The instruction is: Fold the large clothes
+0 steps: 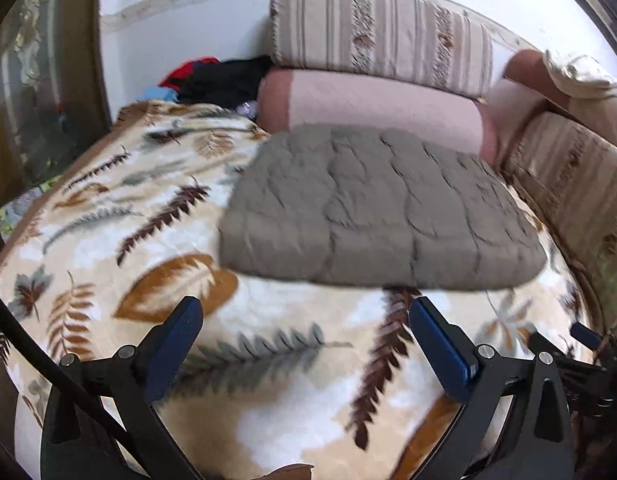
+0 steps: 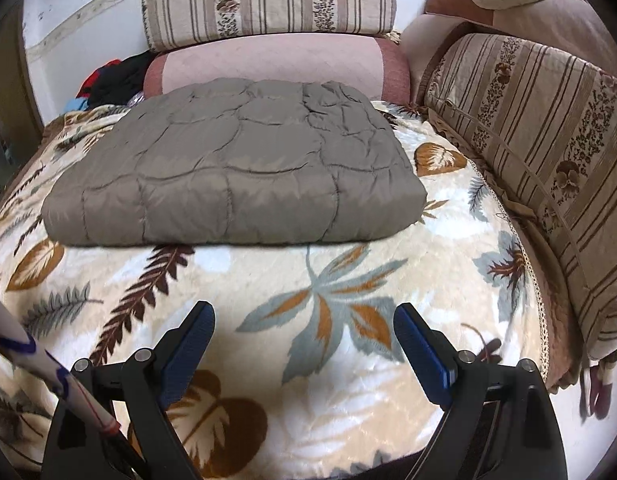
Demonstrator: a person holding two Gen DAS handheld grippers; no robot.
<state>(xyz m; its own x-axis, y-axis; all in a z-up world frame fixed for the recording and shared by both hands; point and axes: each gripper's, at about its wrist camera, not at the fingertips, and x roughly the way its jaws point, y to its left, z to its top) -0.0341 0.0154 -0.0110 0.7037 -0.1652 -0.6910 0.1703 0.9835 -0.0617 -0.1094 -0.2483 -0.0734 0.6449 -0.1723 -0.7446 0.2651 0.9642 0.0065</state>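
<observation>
Looks abt done: grey quilted garment (image 2: 232, 164) lies folded in a neat block on the leaf blanket (image 2: 348, 280), just ahead of your left gripper (image 1: 304, 344) & right gripper (image 2: 304, 340), both wide apart, holding nothing.

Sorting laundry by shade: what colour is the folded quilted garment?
Plain taupe, grey-brown quilted garment; the right wrist view shows it best.

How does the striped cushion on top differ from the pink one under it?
The striped cushion is beige with brown stripes and floral bands; the pink cushion is plain, with darker rose ends. The striped one rests on top against the wall; the pink one lies on the bed, right behind the folded grey quilted garment. Both are long and lie crosswise at the bed's far end.
</observation>
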